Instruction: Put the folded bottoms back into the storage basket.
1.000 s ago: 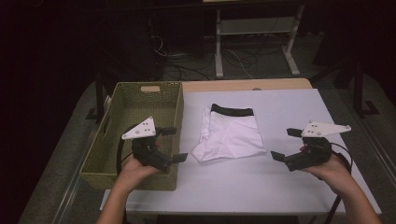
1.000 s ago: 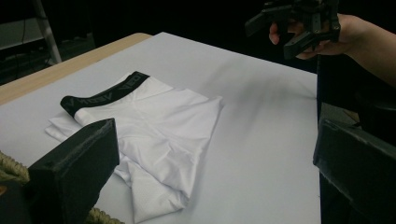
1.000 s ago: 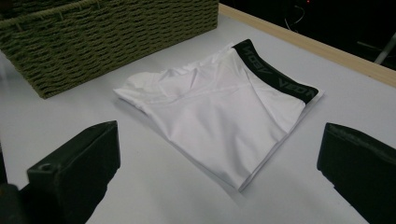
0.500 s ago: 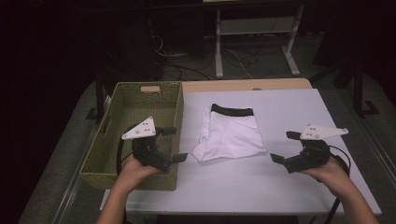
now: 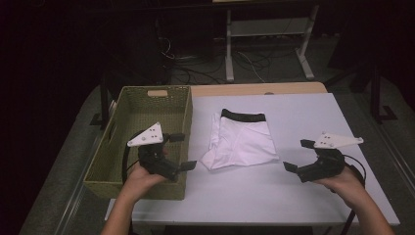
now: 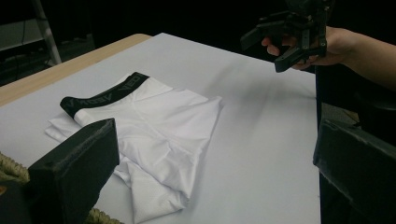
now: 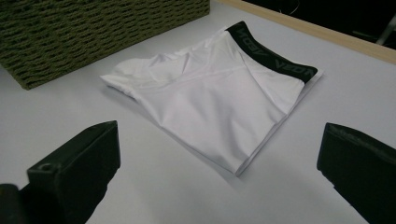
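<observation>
One pair of folded white shorts is lying lengthwise, waistband toward the counter's far edge; both hand-held grippers, left and right, are being held wide open, empty.

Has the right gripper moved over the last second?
Yes. The right gripper has drifted toward the person and slightly rightward, widening its gap from the folded white shorts, which lie unmoved on the table.

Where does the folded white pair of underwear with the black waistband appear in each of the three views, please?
High view: the folded white underwear lies mid-table, just right of the woven basket.
Left gripper view: left of centre, waistband toward the upper left.
Right gripper view: centre, waistband toward the upper right.
Shared landmark: the black waistband, at the garment's far end from the person.
</observation>
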A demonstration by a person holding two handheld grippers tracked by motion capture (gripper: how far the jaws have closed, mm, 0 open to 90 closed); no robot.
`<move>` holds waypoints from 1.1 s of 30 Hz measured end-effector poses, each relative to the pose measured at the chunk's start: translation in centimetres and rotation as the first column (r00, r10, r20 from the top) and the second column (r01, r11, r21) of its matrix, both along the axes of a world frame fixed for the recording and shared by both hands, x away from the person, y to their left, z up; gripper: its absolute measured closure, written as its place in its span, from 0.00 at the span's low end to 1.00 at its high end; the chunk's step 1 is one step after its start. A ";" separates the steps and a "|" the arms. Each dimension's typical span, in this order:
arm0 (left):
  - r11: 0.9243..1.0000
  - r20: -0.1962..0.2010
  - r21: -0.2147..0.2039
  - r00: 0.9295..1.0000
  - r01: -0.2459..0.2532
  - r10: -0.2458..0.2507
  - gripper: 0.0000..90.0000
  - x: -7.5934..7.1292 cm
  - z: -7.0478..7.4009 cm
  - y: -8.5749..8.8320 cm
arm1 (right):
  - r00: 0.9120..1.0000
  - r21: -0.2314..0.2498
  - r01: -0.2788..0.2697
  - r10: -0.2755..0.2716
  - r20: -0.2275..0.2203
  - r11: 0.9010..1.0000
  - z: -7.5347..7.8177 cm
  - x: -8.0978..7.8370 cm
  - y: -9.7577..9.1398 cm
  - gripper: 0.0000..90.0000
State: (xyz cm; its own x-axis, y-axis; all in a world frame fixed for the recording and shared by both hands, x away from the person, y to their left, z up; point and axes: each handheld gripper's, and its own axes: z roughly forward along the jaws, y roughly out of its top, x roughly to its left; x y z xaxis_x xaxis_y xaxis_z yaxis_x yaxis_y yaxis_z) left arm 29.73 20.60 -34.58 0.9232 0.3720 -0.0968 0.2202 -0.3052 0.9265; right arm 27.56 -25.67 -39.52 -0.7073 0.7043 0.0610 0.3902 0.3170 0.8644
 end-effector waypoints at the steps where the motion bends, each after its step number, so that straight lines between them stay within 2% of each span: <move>1: 1.000 0.000 0.000 1.000 0.000 0.000 0.00 0.0 0.0 0.0 | 1.000 -0.004 -0.002 0.002 0.000 1.000 -0.1 0.0 0.0 0.00; 14: 1.000 -0.001 -0.001 1.000 0.002 -0.002 0.00 0.0 0.0 0.0 | 1.000 -0.013 -0.005 0.005 -0.028 1.000 -1.2 0.0 0.0 0.00; 19: 1.000 -0.001 -0.002 1.000 0.000 0.000 0.00 0.0 0.0 0.0 | 0.999 -0.043 0.008 -0.010 -0.037 0.999 -1.8 0.1 0.1 0.00; 24: 1.000 -0.001 -0.002 1.000 0.000 0.000 0.00 0.0 0.0 0.0 | 0.999 -0.044 0.015 -0.017 -0.046 0.999 -2.1 0.1 0.2 0.00; 28: 1.000 -0.002 -0.003 1.000 -0.001 0.001 0.00 0.0 0.0 0.0 | 0.998 -0.062 0.017 -0.021 -0.065 0.998 -2.8 0.4 0.5 0.00; 33: 1.000 -0.003 -0.003 1.000 -0.001 0.001 0.00 0.0 0.0 0.0 | 0.997 -0.080 0.027 -0.032 -0.067 0.996 -3.4 0.7 0.7 0.00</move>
State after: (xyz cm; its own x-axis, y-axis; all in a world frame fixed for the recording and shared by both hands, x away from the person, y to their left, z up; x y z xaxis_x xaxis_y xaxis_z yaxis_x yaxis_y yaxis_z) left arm 29.76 20.62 -34.59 0.9226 0.3725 -0.1005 0.2229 -0.3021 0.9268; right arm 28.29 -24.95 -42.92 -0.6822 0.7294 0.0512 0.4573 0.3710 0.8082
